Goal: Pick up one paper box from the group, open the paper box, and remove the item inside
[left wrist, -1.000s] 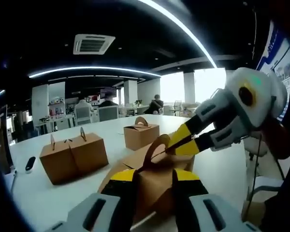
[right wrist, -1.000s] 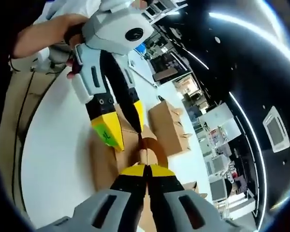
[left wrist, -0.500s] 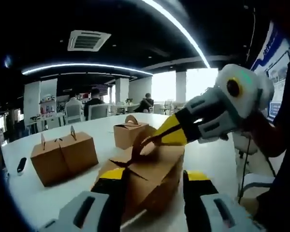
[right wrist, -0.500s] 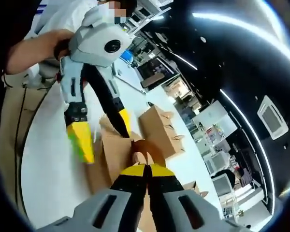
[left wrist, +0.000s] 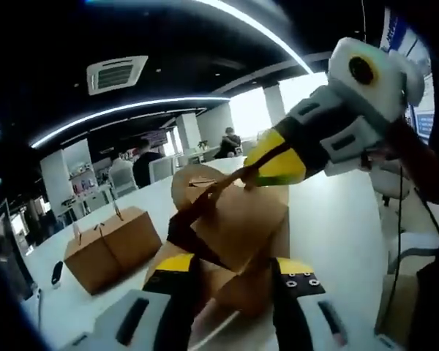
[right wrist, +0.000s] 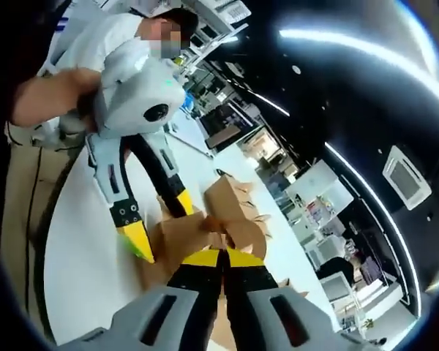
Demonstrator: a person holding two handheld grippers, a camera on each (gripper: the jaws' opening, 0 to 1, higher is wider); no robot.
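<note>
A: Step in hand is judged to be the opening. One paper box (left wrist: 238,234) is separated from the group and sits on the white tabletop (left wrist: 336,219), between the fingers of the left gripper (left wrist: 234,274).

B: Left fingers clamped?

A: They are spread on either side of the box body, near its walls; contact cannot be confirmed, so the box is treated as bracketed, not squeezed. The right gripper (left wrist: 267,162) is seen with fingers pinched together on the box's handle flap (left wrist: 223,191), which is raised off the top. In the right gripper view the same pinch is seen at the right gripper (right wrist: 221,257), with the box (right wrist: 183,238) just beyond and the left gripper (right wrist: 161,227) astride it.

B: Item visible?

A: No. The interior is not exposed enough to tell what is inside.

B: Rest of the group?

A: A pair of closed boxes (left wrist: 110,245) is seen well apart on the left.

B: Next move?

A: The flap probably needs to be pulled clear while the body is held down, then the other top flaps folded back before anything is reached for. Tearing at the handle is the likely risk.
</note>
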